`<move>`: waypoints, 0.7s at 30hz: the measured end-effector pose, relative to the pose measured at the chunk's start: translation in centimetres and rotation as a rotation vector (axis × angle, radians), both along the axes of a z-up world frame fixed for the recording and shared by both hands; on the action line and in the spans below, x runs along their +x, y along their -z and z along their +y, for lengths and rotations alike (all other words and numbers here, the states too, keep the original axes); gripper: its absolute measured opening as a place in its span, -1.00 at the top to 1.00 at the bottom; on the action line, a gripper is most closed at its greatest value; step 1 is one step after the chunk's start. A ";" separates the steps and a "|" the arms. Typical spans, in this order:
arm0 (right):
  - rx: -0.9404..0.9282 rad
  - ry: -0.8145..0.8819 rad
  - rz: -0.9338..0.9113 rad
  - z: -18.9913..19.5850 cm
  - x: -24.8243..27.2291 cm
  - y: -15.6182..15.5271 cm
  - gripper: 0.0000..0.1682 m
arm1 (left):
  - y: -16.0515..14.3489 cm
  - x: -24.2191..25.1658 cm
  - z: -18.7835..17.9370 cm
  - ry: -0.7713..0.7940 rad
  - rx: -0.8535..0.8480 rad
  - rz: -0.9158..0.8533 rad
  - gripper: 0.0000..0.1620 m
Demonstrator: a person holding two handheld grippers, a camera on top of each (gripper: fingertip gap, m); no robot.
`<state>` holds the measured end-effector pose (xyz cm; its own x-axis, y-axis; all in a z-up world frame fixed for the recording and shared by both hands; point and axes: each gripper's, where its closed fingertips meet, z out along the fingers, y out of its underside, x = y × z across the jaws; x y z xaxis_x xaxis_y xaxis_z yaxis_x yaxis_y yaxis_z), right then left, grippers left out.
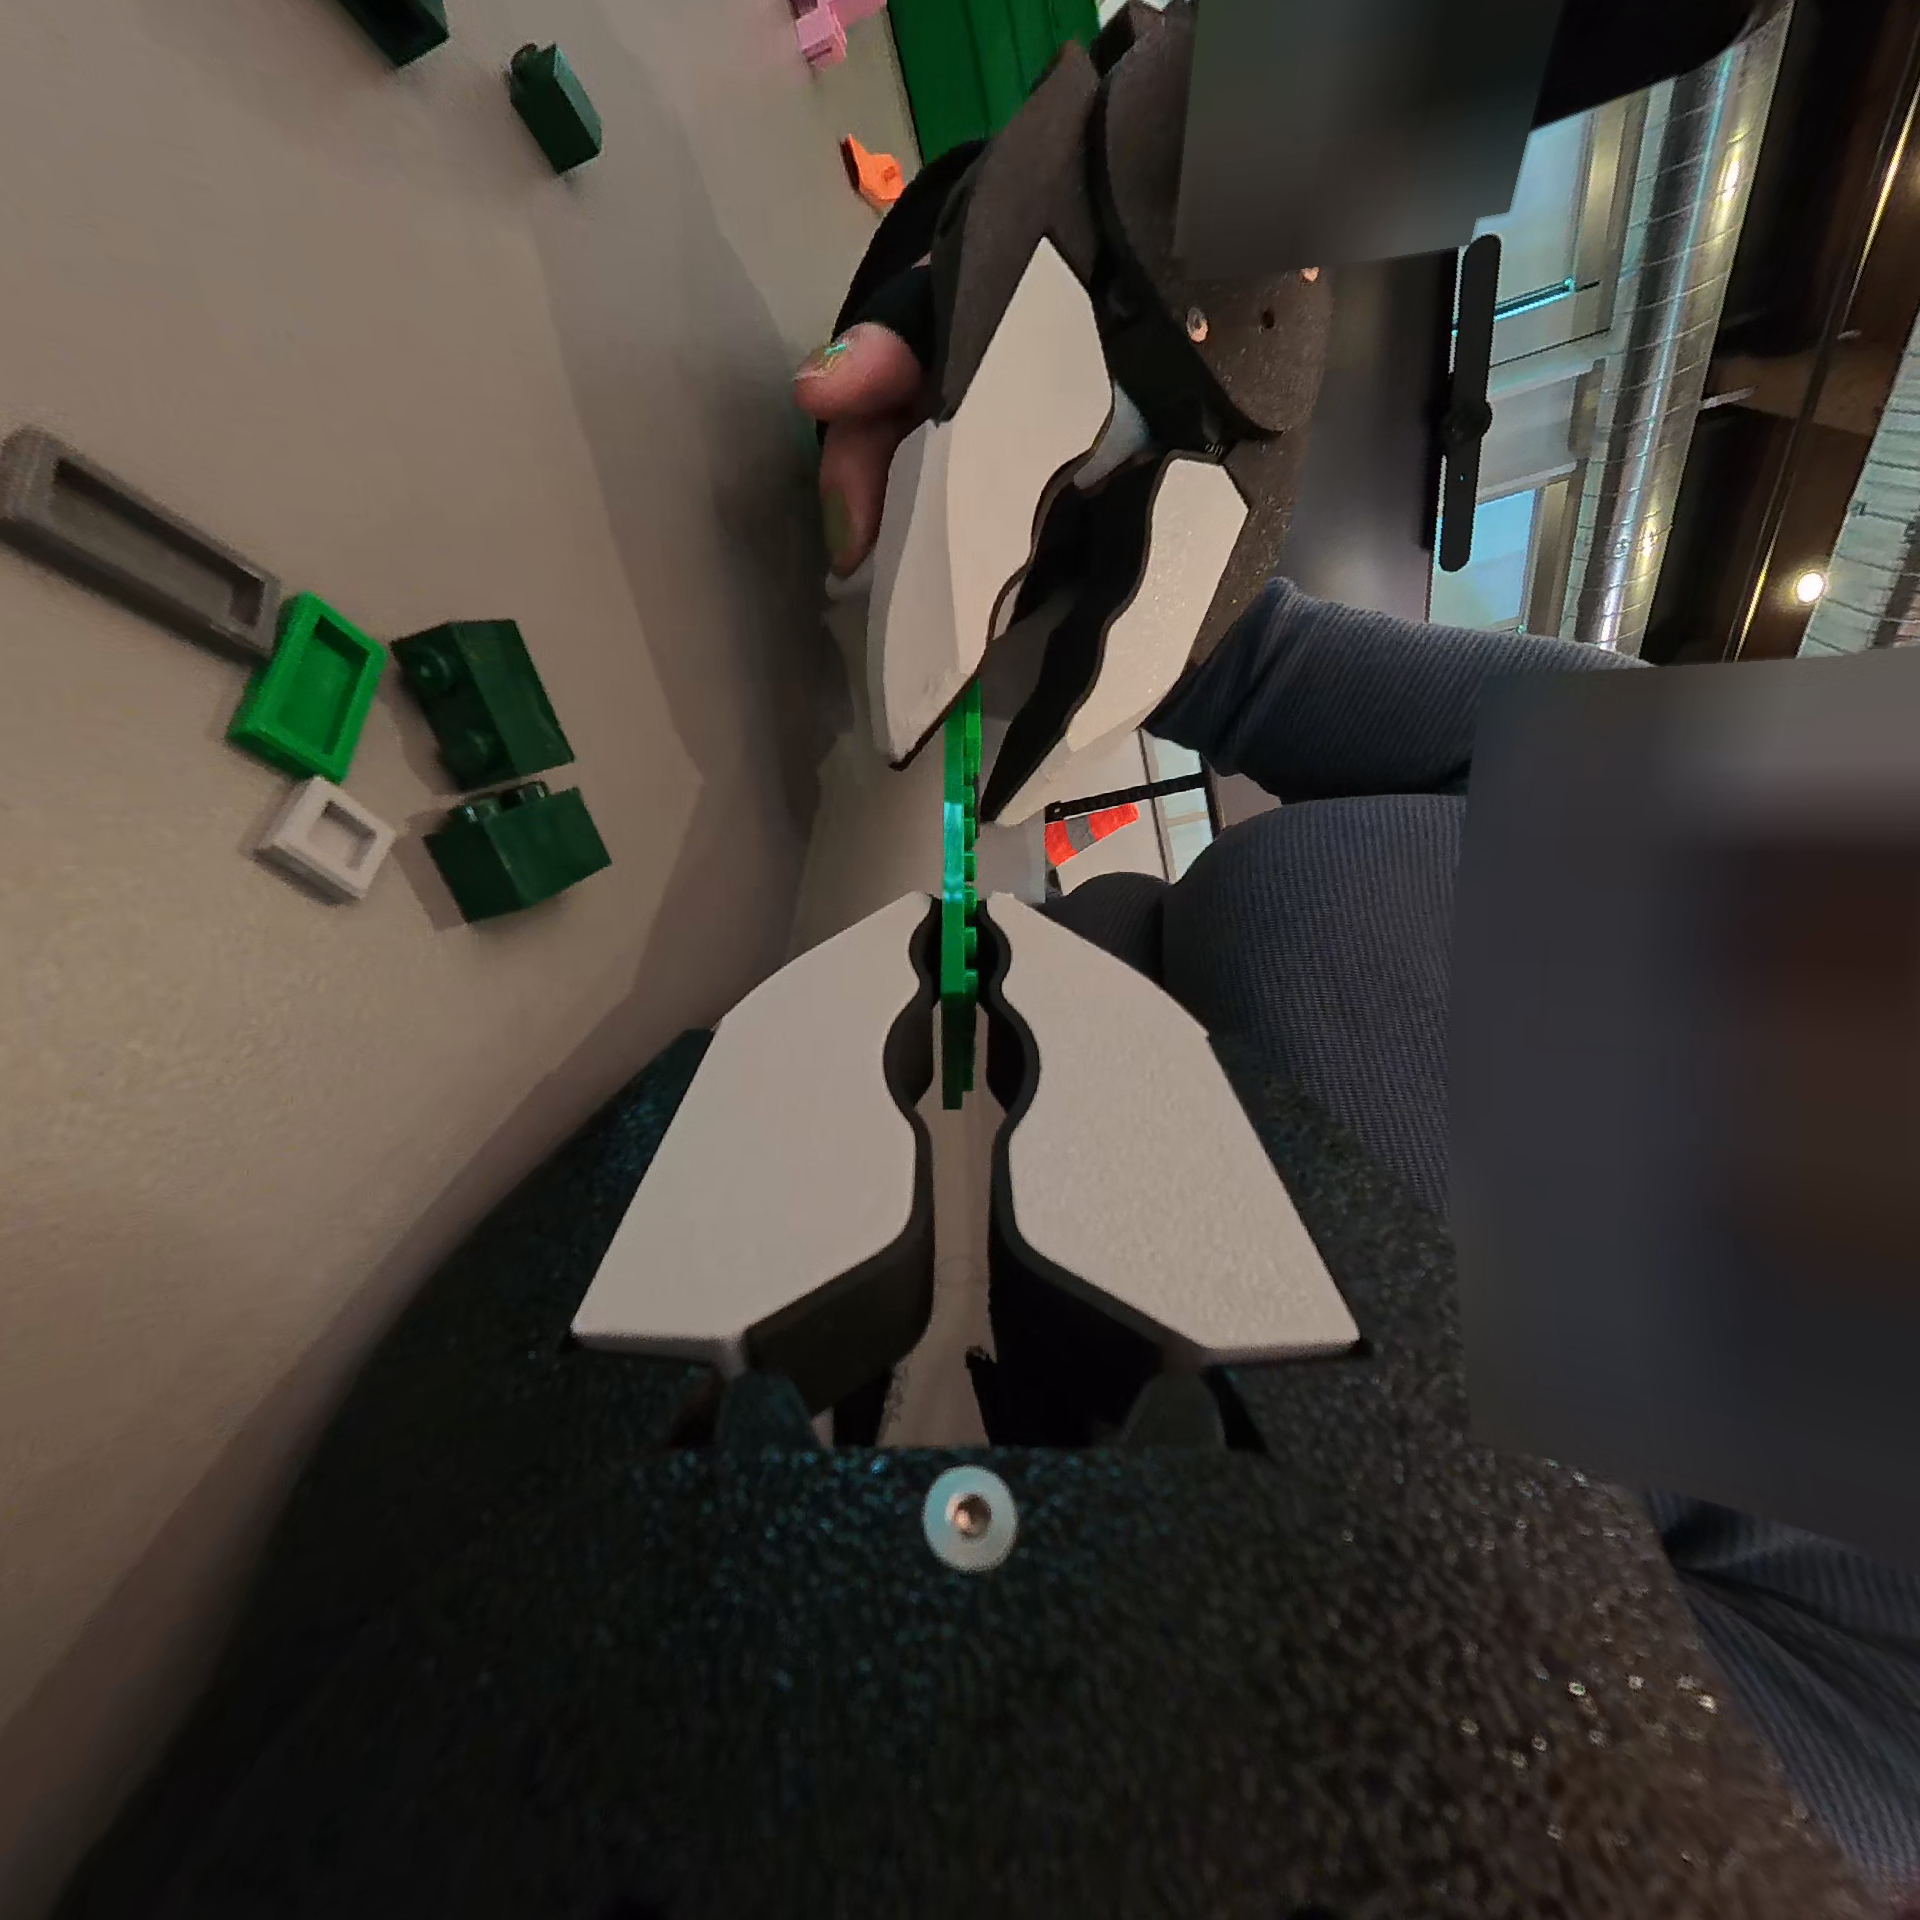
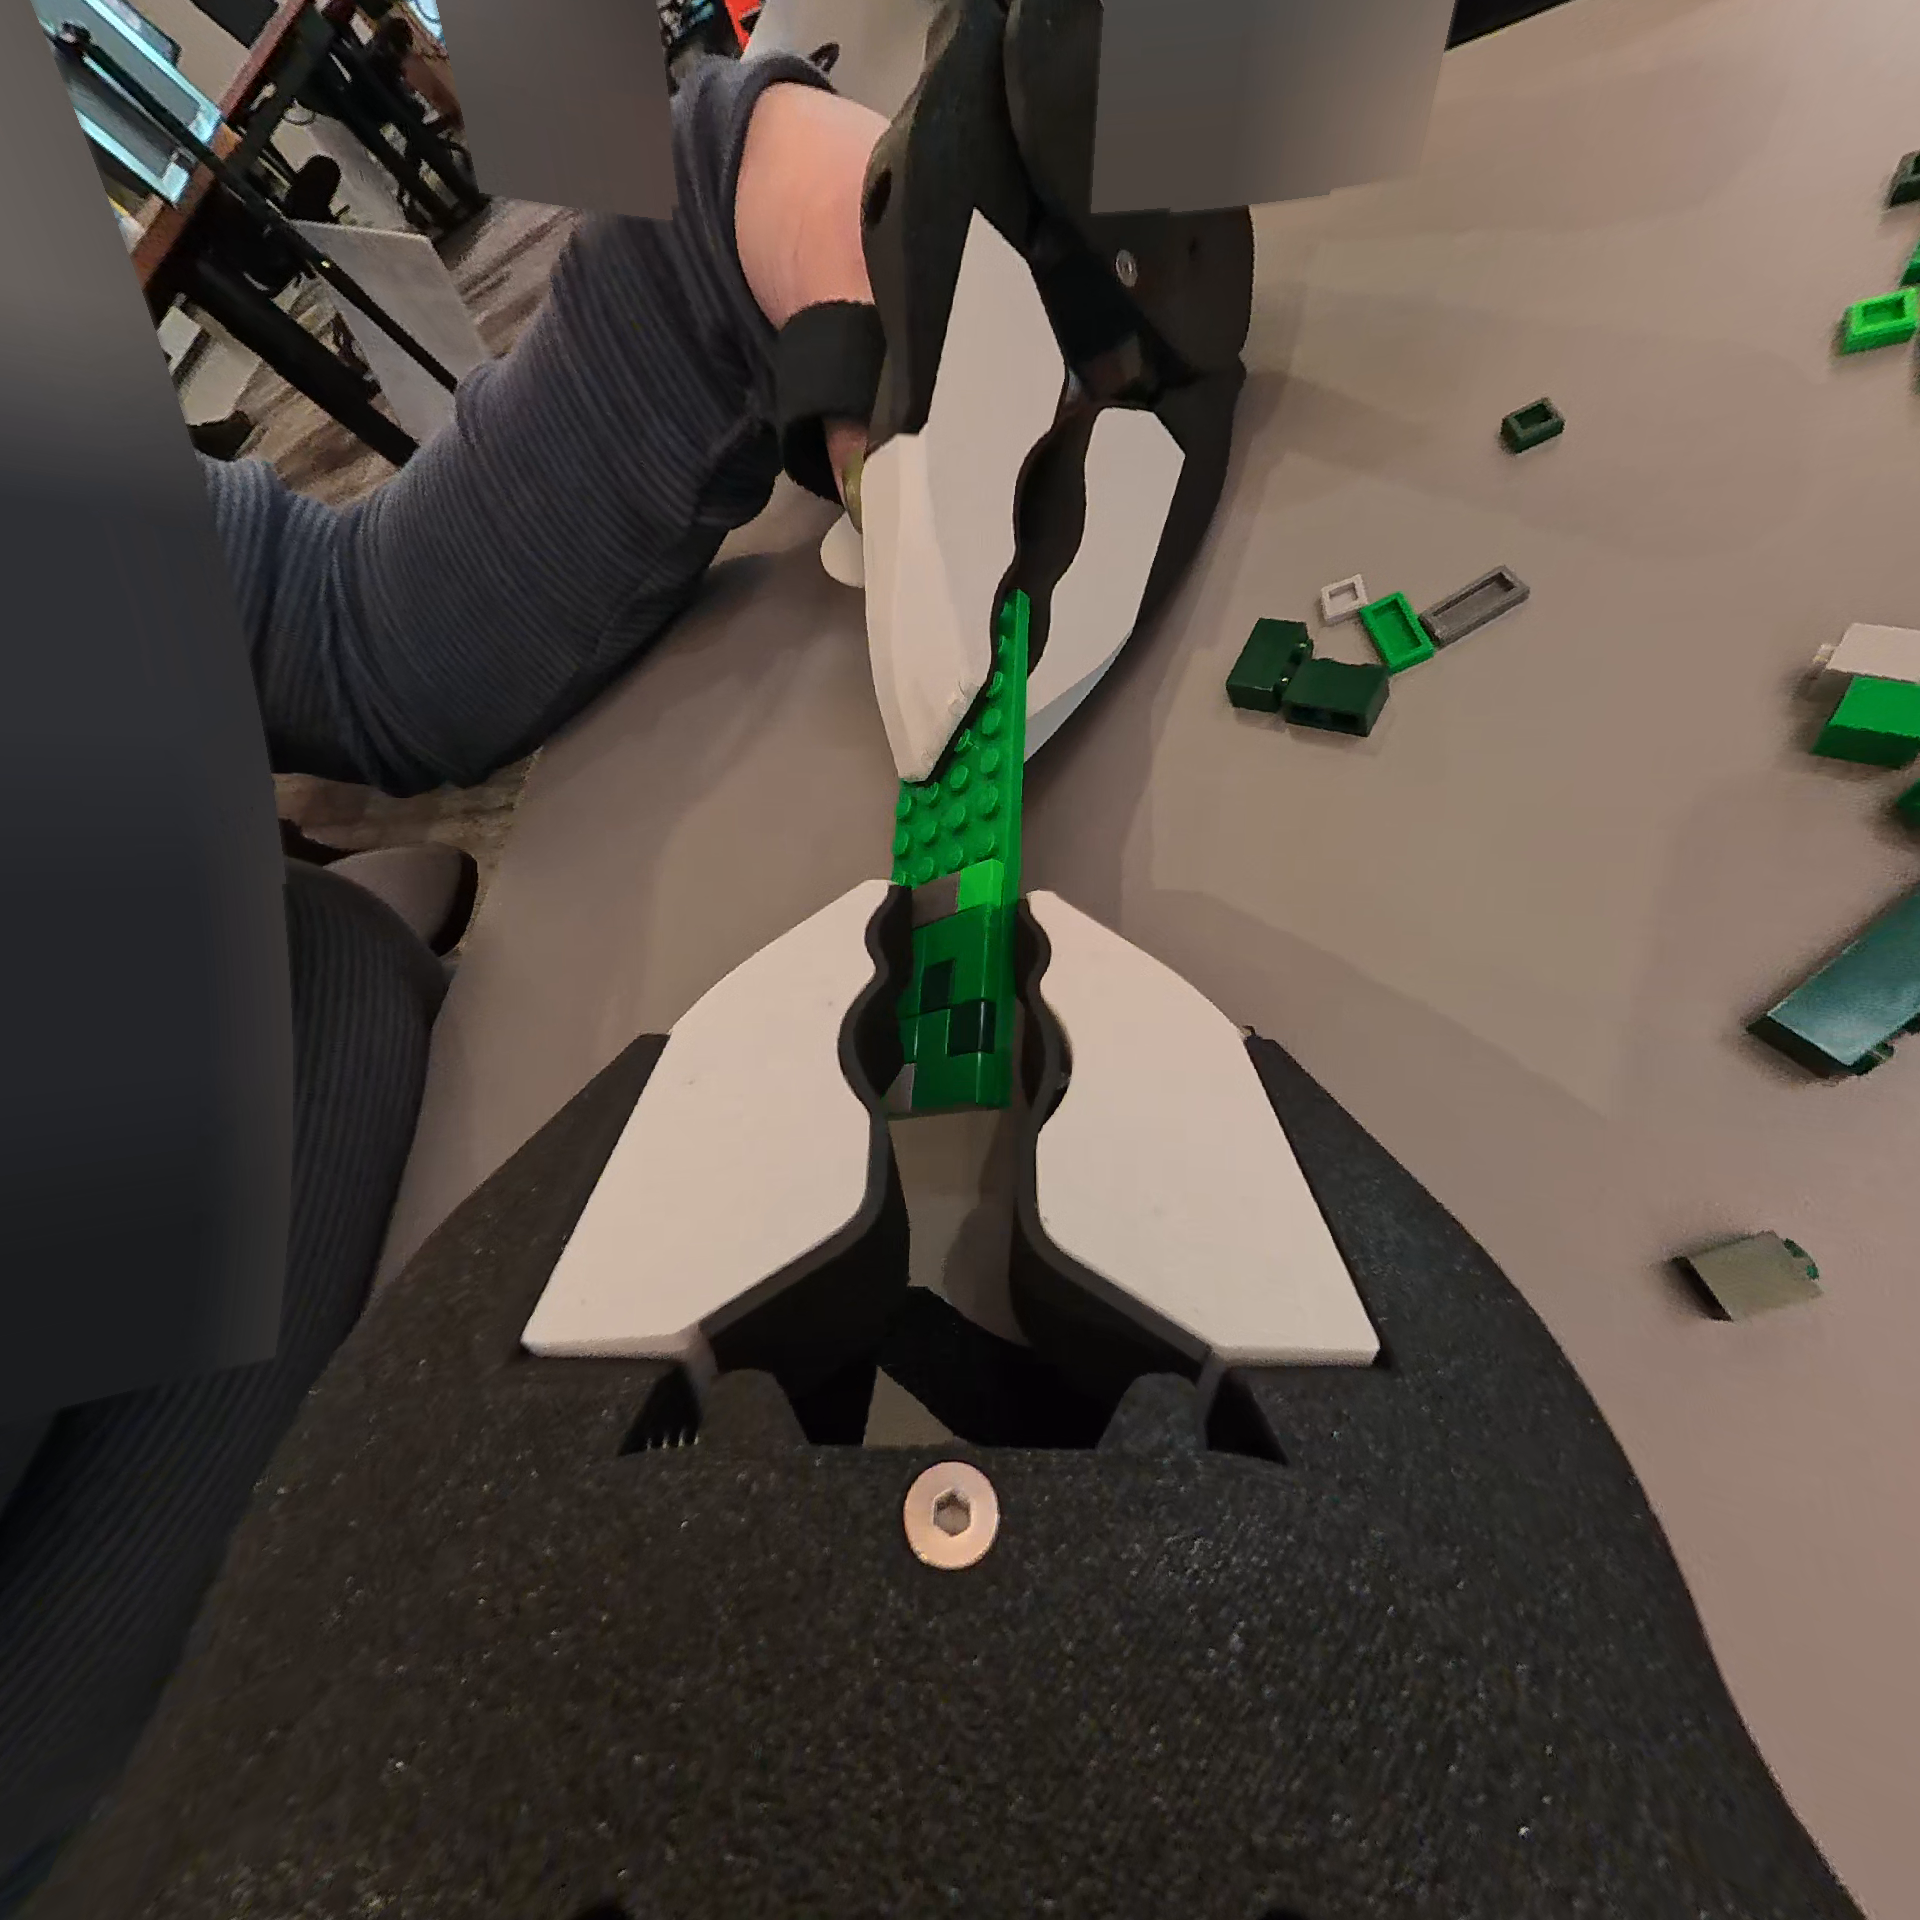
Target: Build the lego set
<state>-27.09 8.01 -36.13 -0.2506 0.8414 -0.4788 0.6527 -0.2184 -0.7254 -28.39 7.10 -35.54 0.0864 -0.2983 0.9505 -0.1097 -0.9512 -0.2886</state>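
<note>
Left tongs (image 1: 961,909) and right tongs (image 2: 956,904) both clamped on opposite ends of green studded plate (image 2: 961,821), held above desk (image 2: 1455,935); loose green bricks (image 2: 1304,681) scattered beside.

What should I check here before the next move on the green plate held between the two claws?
1. Left claw shut on the green plate: ok, its fingers close on the plate's near end.
2. Right claw shut on the same plate: ok, it grips the tiled end.
3. Plate lifted off the table: ok, held in the air between both claws.
4. Tiles already on the plate seated flat: cannot tell, the fingers partly hide them.
5. Loose pieces within view: ok, dark green bricks, a bright green tile and a white tile lie apart on the table.
</note>
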 end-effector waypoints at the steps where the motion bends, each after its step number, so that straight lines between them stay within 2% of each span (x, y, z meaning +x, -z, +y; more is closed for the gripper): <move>1: 0.002 -0.009 -0.006 -0.1 0.1 0.1 0.79 | 0.1 0.0 0.0 0.003 0.004 0.006 0.94; 8: 0.089 -0.014 -0.001 -0.1 0.1 0.4 0.81 | 0.3 0.0 0.0 0.004 0.013 0.030 0.94; 18: 0.216 0.065 0.061 0.2 -0.1 0.2 0.80 | 0.2 0.0 0.2 -0.011 0.004 0.025 0.92; 21: 0.393 0.133 0.169 1.3 -0.4 -1.1 0.70 | -0.2 -0.2 0.8 -0.052 -0.014 -0.023 0.95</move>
